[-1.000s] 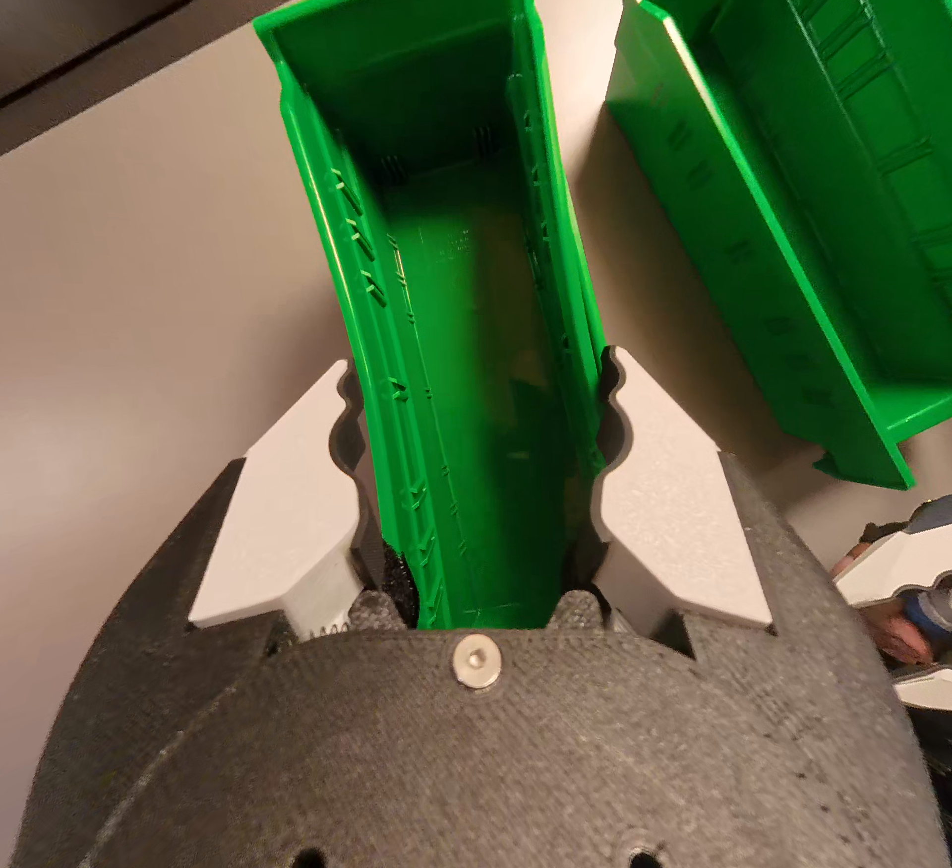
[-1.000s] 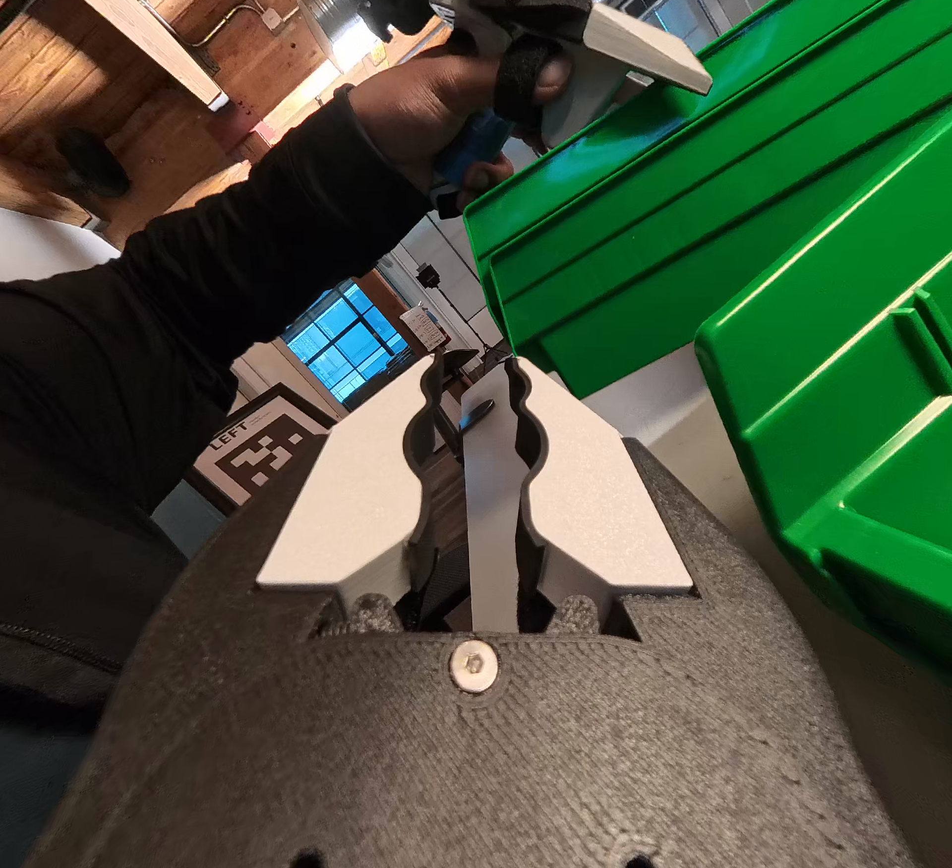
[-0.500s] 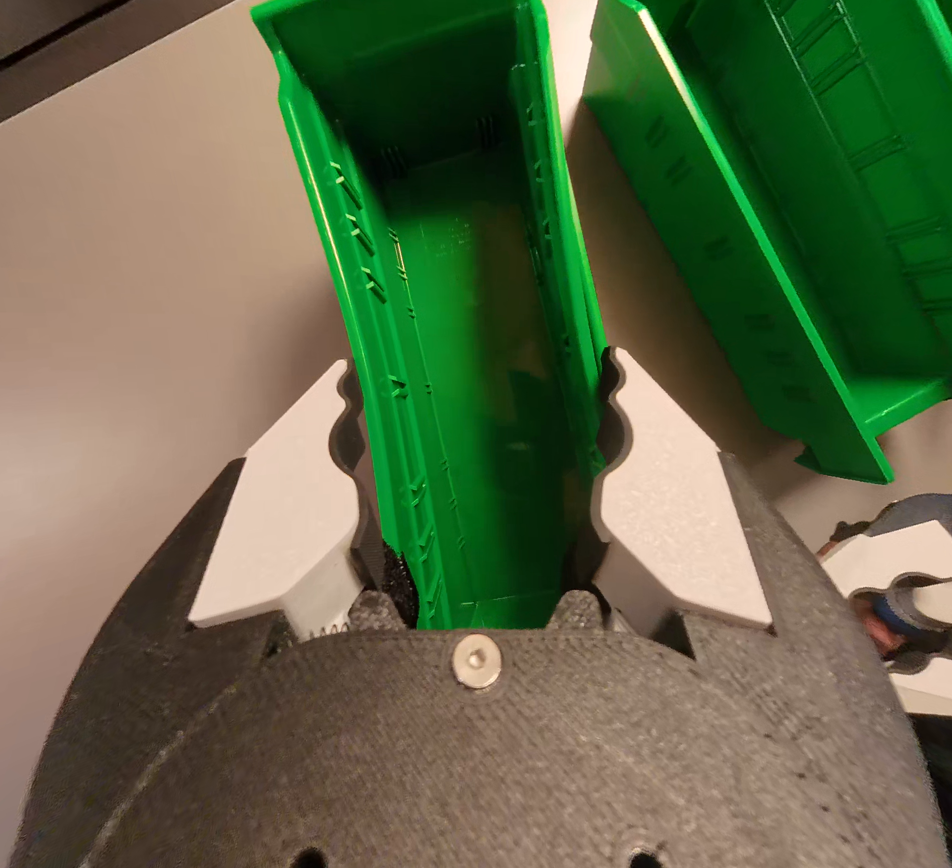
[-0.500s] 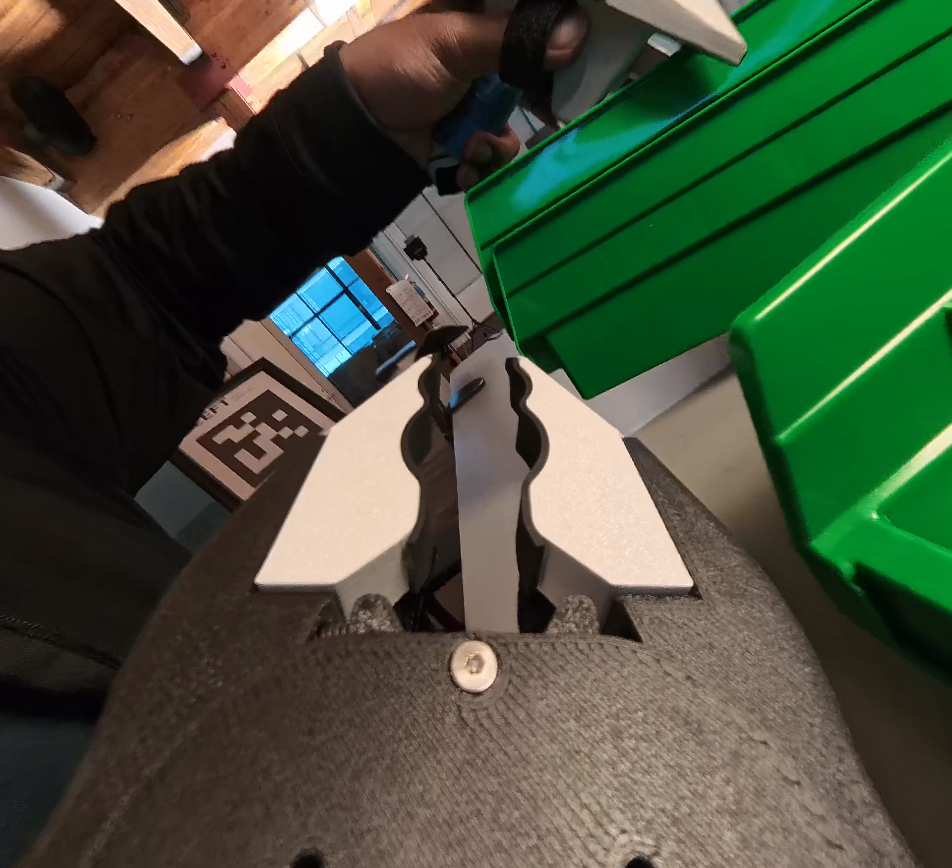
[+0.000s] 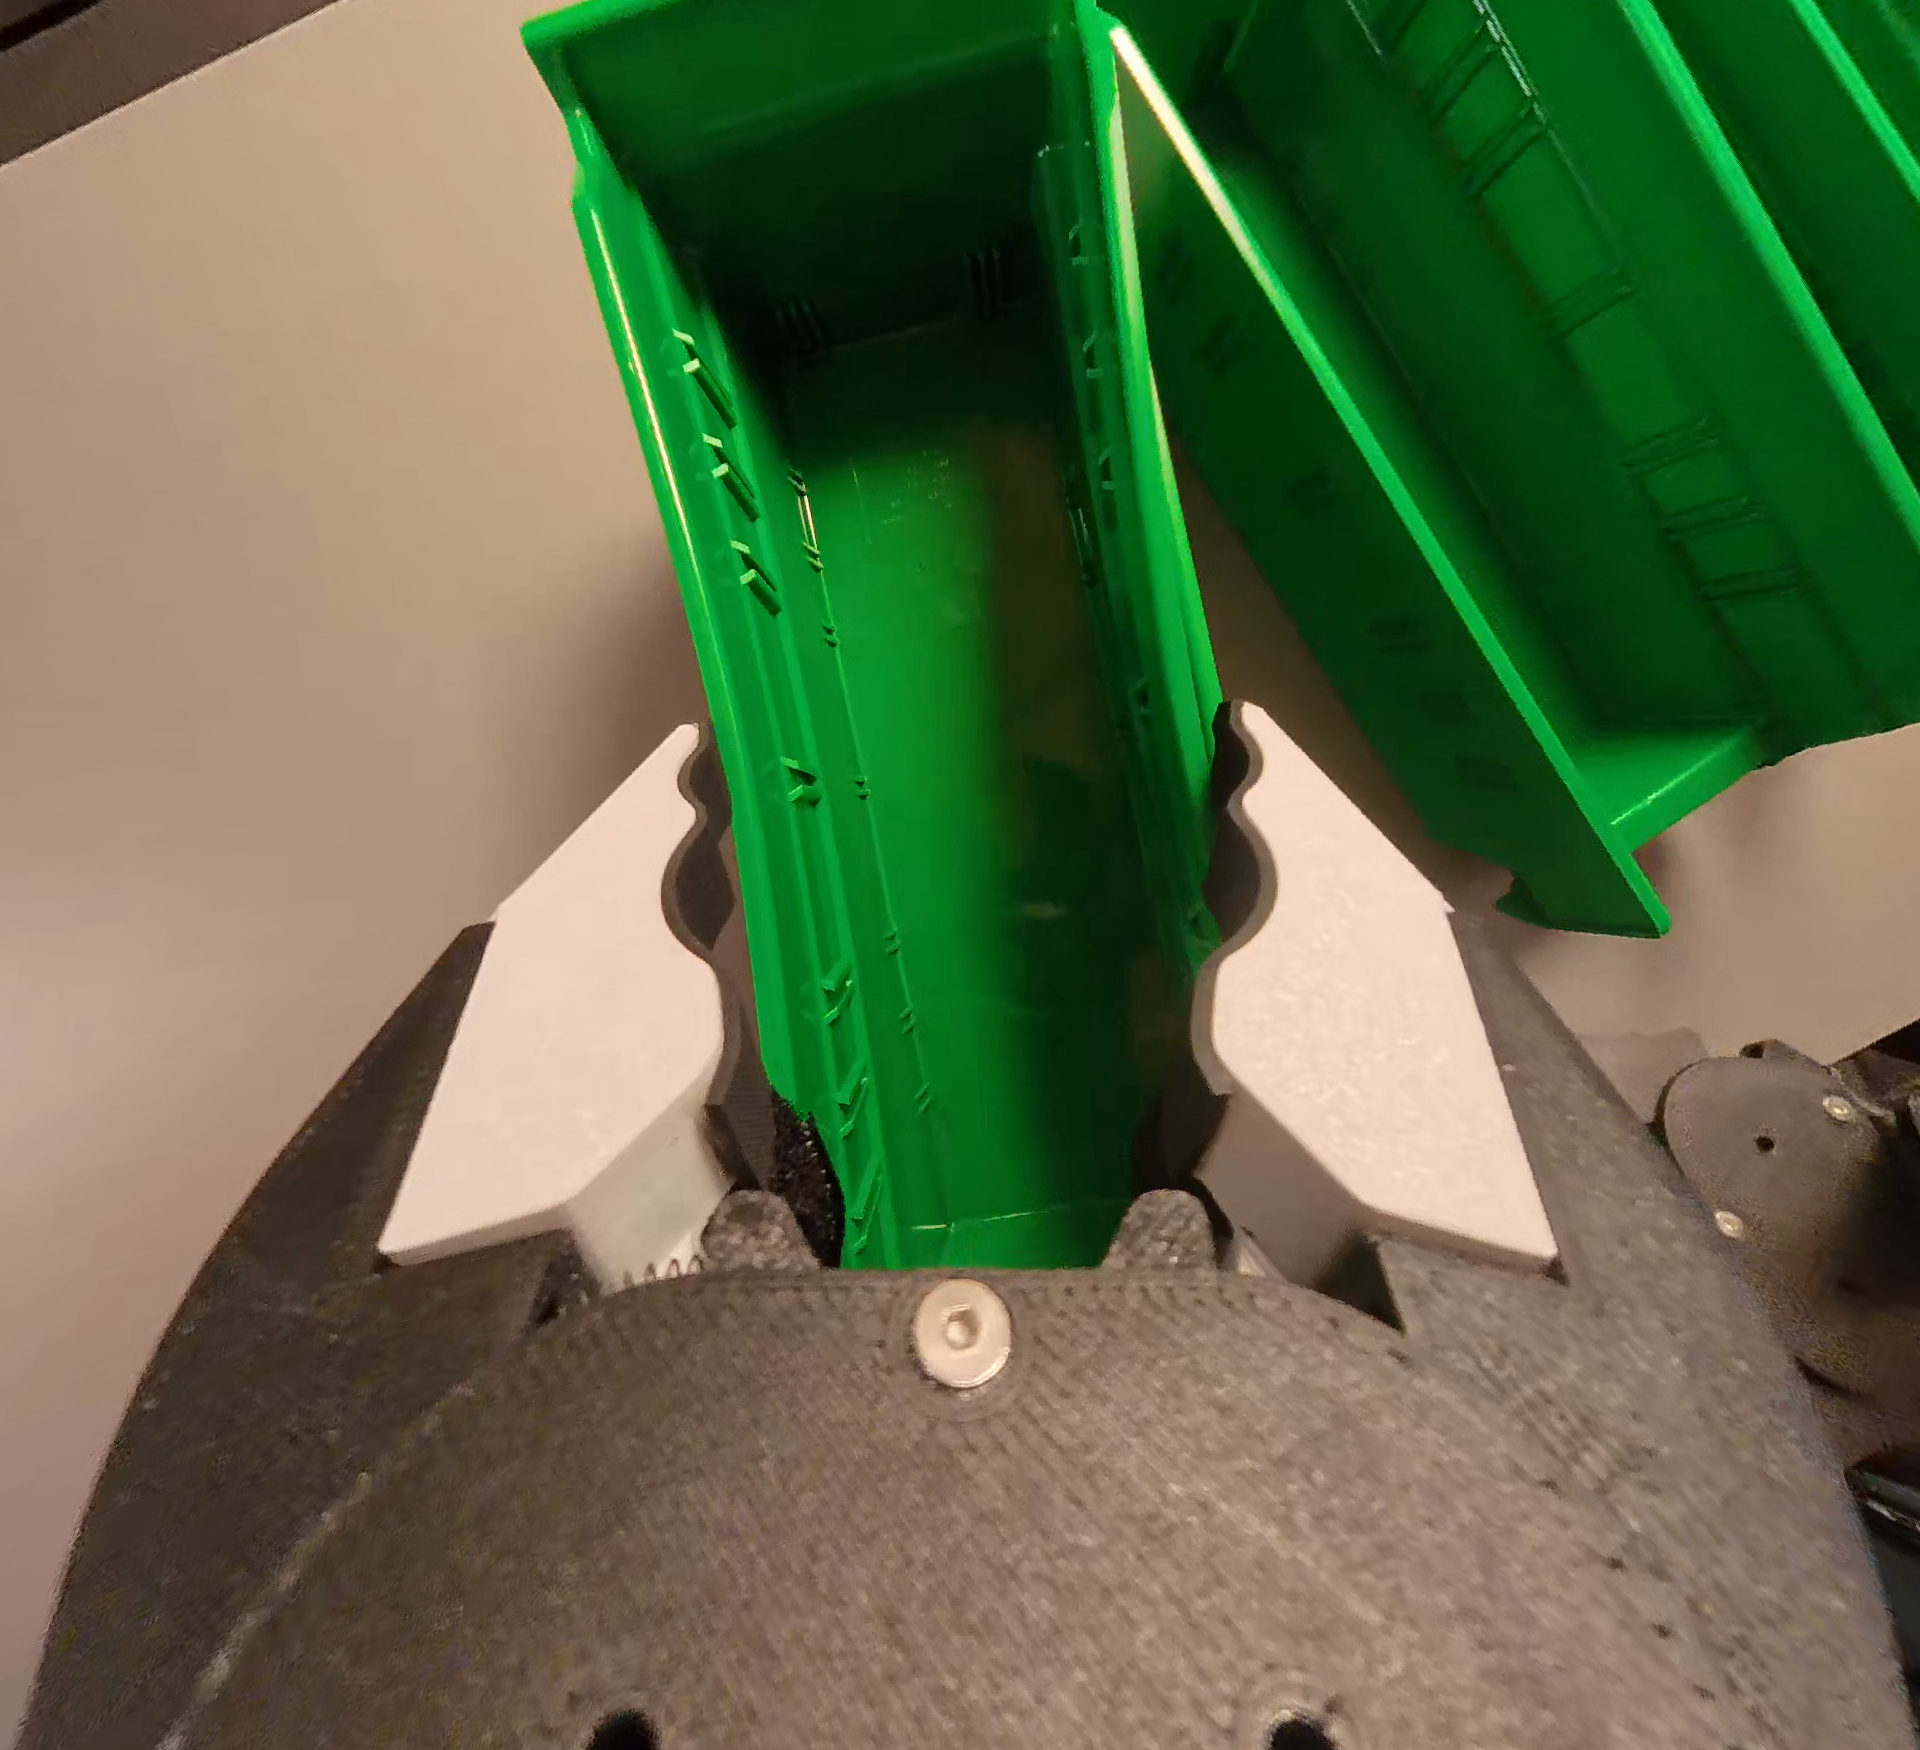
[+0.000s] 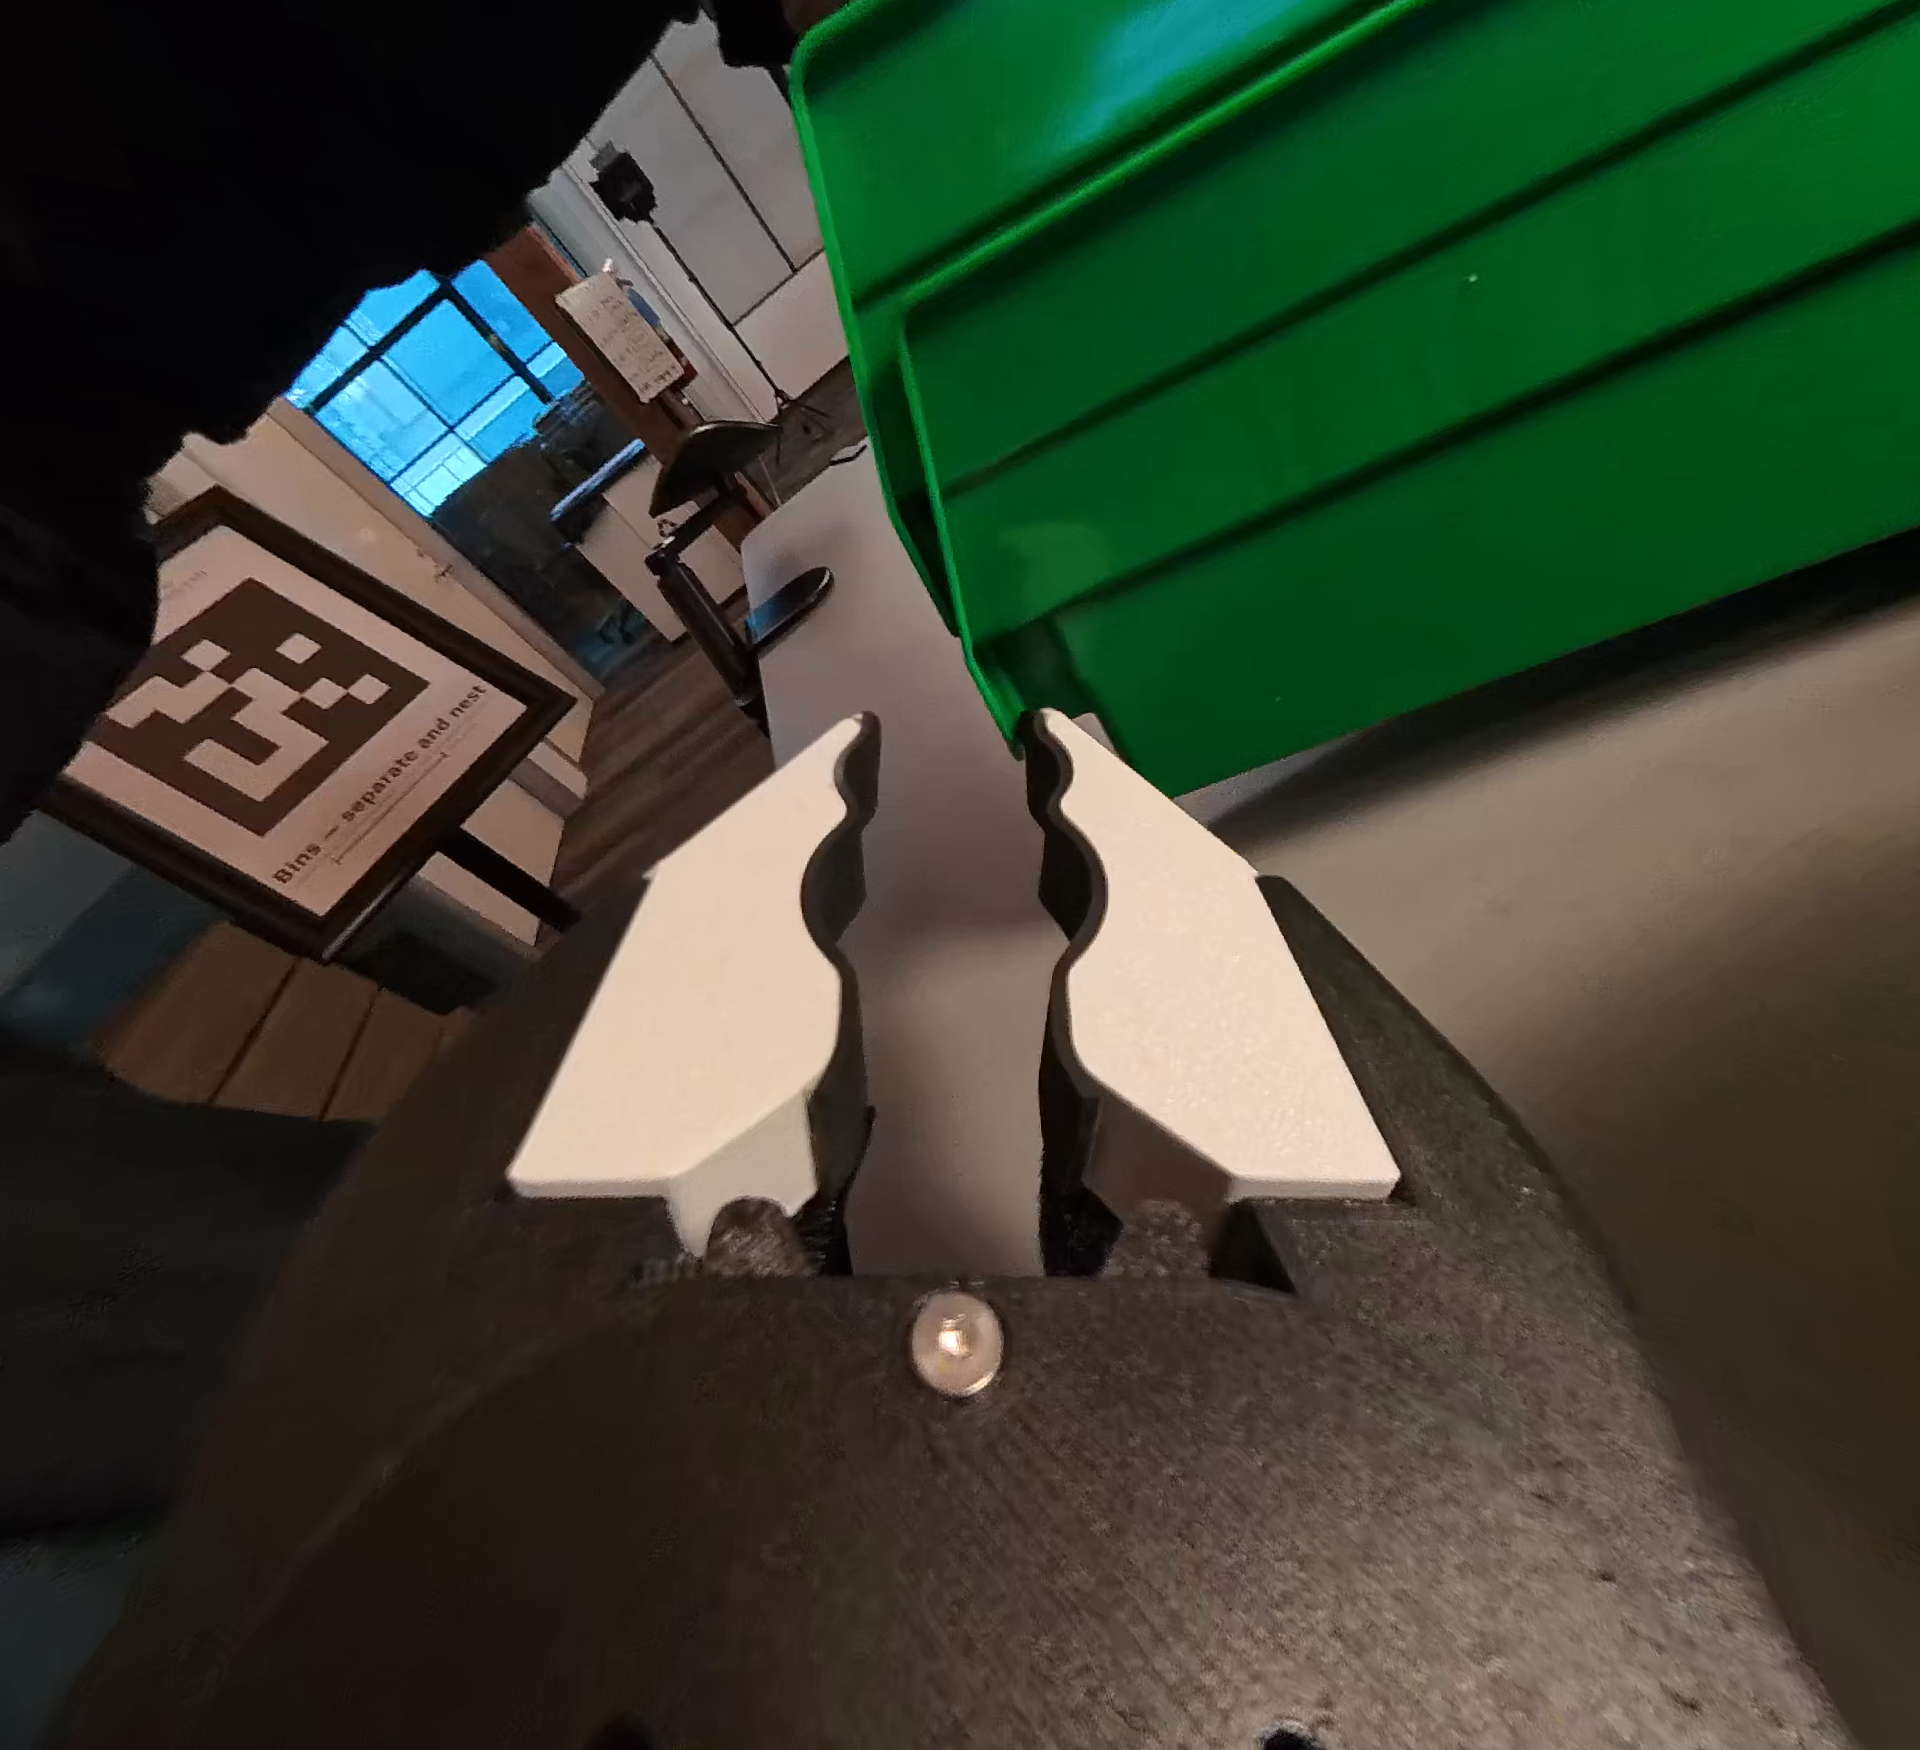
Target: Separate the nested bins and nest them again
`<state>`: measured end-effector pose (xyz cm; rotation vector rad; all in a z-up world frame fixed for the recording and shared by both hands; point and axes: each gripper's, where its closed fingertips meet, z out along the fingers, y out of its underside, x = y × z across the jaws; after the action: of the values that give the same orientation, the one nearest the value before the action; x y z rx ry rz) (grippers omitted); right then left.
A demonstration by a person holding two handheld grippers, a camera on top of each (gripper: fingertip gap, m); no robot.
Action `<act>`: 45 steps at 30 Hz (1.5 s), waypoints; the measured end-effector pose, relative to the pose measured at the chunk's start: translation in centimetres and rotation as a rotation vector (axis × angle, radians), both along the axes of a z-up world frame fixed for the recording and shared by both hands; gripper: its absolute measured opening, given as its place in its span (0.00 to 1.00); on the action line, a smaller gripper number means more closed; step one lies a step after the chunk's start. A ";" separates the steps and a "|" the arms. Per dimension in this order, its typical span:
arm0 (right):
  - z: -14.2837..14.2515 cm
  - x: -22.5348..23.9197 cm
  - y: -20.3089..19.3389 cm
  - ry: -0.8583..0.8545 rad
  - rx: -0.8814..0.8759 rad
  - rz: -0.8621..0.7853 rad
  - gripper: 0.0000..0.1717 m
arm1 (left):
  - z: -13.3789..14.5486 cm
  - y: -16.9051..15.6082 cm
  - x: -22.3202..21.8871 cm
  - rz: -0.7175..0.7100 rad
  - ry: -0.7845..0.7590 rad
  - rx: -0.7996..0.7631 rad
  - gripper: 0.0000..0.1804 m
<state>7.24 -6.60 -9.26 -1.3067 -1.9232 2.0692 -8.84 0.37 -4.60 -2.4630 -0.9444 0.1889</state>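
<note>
1. Running lengthwise between the fingers of the left tool (image 5: 966, 827), a narrow green bin (image 5: 935, 557) has its open inside facing the camera; both dark pads press its long side walls, so the tool is clamped across the bin's width.
2. Just right of that bin, a second green bin (image 5: 1507, 350) lies tilted on the beige worktop (image 5: 260, 557), its near long wall close beside the held bin's right rim.
3. The right tool (image 6: 951, 734) stands with its fingers a little apart and only bare worktop showing between them.
4. In the right wrist view a green bin hangs above and to the right, its lower corner at the tip of the right finger (image 6: 1143, 921); actual contact cannot be judged.
5. A framed marker card (image 6: 281, 713) stands off to the left.
</note>
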 end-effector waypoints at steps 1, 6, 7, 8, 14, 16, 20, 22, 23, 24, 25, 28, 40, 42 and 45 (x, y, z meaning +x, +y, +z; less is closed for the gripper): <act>-0.2 -0.2 0.0 -0.006 0.012 -0.013 0.15 | 0.0 -0.1 0.0 0.001 0.006 0.001 0.51; -0.1 -1.0 -0.2 0.009 0.033 -0.040 0.07 | 0.1 -0.4 0.0 0.016 0.004 0.011 0.51; -0.1 -1.0 -0.3 0.014 0.038 -0.038 0.06 | 0.1 -0.5 -0.1 0.016 0.006 0.012 0.51; -0.1 -1.0 -0.4 0.021 0.043 -0.036 0.04 | 0.1 -0.5 -0.1 0.018 0.004 0.014 0.51; -0.6 -1.2 -0.4 0.014 0.098 -0.053 0.04 | 0.0 -1.0 -0.4 0.020 -0.011 0.014 0.51; -1.0 -1.3 -0.3 0.002 0.124 -0.059 0.04 | 0.1 -1.0 -0.4 0.017 -0.015 0.018 0.51; -1.5 -1.4 0.1 -0.033 0.139 -0.069 0.04 | 0.4 -1.2 -0.5 0.019 -0.019 0.026 0.50; -1.9 -1.6 0.5 -0.056 0.152 -0.085 0.04 | 0.5 -1.2 -0.5 0.022 -0.021 0.032 0.50; -2.1 -1.6 0.6 -0.065 0.154 -0.088 0.04 | 0.5 -1.3 -0.5 0.023 -0.022 0.033 0.50; -2.2 -1.6 0.7 -0.073 0.156 -0.091 0.04 | 0.6 -1.3 -0.5 0.022 -0.024 0.035 0.50; -2.3 -1.7 0.8 -0.081 0.156 -0.093 0.04 | 0.6 -1.3 -0.5 0.022 -0.025 0.037 0.50; -2.7 -1.7 0.9 -0.113 0.155 -0.092 0.05 | 0.6 -1.4 -0.5 0.023 -0.028 0.038 0.50; -3.0 -1.7 1.7 -0.147 0.148 -0.103 0.04 | 2.2 -1.2 -1.2 0.035 -0.013 0.096 0.52; -3.0 -1.7 1.8 -0.153 0.137 -0.105 0.04 | 2.7 -1.2 -1.2 0.036 -0.014 0.111 0.52; -3.3 -1.6 1.9 -0.167 0.144 -0.111 0.04 | 4.3 -1.6 -1.5 0.038 0.008 0.135 0.52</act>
<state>5.65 -4.66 -12.51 -1.5574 -1.9699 1.7868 -10.38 -1.24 -0.29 -2.3212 -0.9686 0.1425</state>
